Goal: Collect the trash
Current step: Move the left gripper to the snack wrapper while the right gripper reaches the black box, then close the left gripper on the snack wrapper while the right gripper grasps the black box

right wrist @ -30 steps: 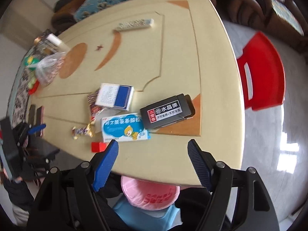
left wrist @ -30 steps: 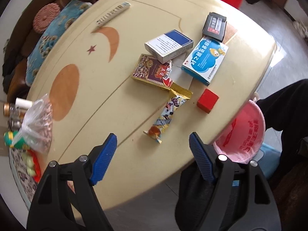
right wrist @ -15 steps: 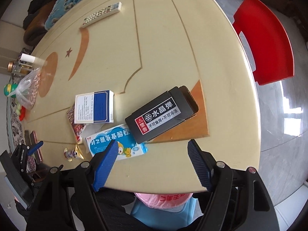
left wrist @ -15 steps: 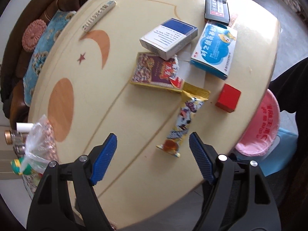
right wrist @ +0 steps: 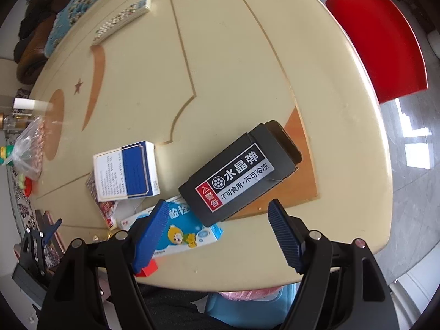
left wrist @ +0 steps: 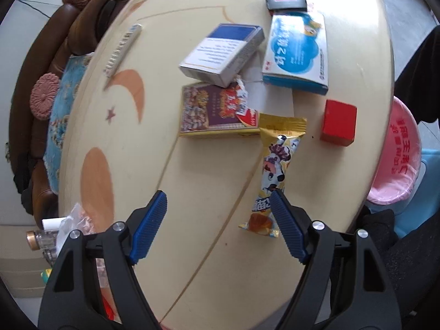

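Approach step, nothing picked up yet. Left gripper point(left wrist: 218, 205) hangs over the surface point(left wrist: 192, 178), fingers spread wide and empty; the snack wrapper point(left wrist: 273, 176) lies at 1 o'clock, its lower end touching or hidden behind the right finger point(left wrist: 287, 231). Right gripper point(right wrist: 217, 216) also released, empty, with the black box point(right wrist: 239, 173) at 12 o'clock, partly over the light blue box point(right wrist: 181, 233). Pink-lined bin point(left wrist: 396, 159) sits off the surface edge at 3 o'clock in the left view. Next, probably: shift left gripper right to straddle the wrapper, lower, clench, carry to bin.
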Motion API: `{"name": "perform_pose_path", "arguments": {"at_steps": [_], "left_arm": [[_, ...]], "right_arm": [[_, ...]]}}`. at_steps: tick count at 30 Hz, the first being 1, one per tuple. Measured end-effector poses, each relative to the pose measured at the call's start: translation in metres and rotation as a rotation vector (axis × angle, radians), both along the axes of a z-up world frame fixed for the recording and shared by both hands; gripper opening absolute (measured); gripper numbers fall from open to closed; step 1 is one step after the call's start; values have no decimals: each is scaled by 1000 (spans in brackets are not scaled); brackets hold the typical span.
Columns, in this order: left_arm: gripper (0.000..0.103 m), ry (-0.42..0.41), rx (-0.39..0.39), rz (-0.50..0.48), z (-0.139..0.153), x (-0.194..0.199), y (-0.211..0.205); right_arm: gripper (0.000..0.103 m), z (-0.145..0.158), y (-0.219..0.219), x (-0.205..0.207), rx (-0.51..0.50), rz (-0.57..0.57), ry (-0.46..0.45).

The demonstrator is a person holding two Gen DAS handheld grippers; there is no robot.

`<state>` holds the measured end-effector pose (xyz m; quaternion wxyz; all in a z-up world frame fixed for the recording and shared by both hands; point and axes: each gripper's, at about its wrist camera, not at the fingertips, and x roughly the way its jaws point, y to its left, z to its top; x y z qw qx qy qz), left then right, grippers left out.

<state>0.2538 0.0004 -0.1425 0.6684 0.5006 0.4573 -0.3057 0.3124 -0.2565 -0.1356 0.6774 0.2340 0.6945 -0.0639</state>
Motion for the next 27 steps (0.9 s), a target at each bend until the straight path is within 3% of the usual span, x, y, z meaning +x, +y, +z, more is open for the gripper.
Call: {"name": "perform_pose_path", "arguments": {"at_steps": [9,16,27], "left_arm": [[77,87,-60,-25,-8,9,3],[77,151,-52,-46,-22,2,-1],[78,168,-45,-24,-29,1,-8]], "right_arm": [[73,-23,2,3,-14,-29,49],[74,-33,-4,7,-6,-51,61],[76,-36,-5,23,-11,-71,51]]}}
